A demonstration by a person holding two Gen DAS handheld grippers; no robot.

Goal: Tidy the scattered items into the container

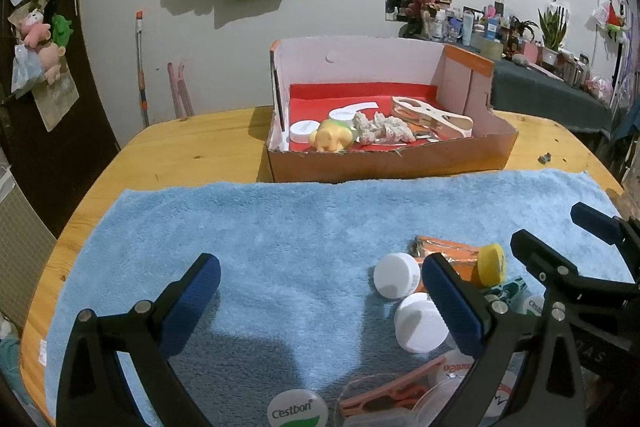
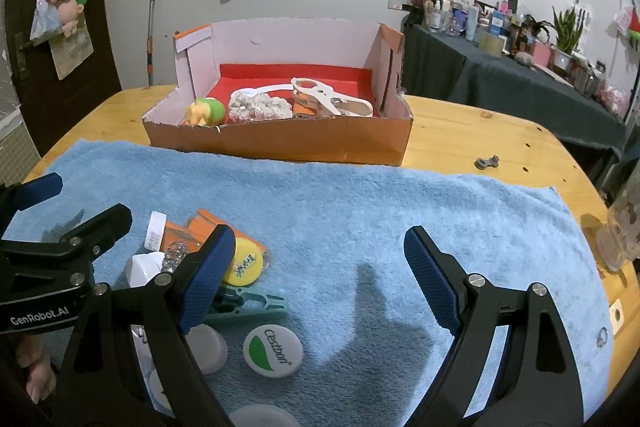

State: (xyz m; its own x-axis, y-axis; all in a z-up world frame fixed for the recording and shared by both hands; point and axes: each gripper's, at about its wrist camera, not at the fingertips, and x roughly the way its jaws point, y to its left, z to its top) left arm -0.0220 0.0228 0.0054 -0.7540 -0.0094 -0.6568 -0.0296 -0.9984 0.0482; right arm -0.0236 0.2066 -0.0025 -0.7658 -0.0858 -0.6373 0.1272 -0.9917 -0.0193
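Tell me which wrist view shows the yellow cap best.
Right wrist. The yellow cap faces that camera, its printed top readable as a full disc on the blue towel, only its left edge behind a finger. Left wrist sees it tilted, mostly edge-on, beside the orange packet.

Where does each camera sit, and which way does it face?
Left wrist: on the left gripper, facing the cardboard box across the blue towel; its open jaws show, and the right gripper at right.
Right wrist: on the right gripper, same direction; its open jaws show, the left gripper at left.
Shared: box, towel, yellow cap, Cestbon cap.
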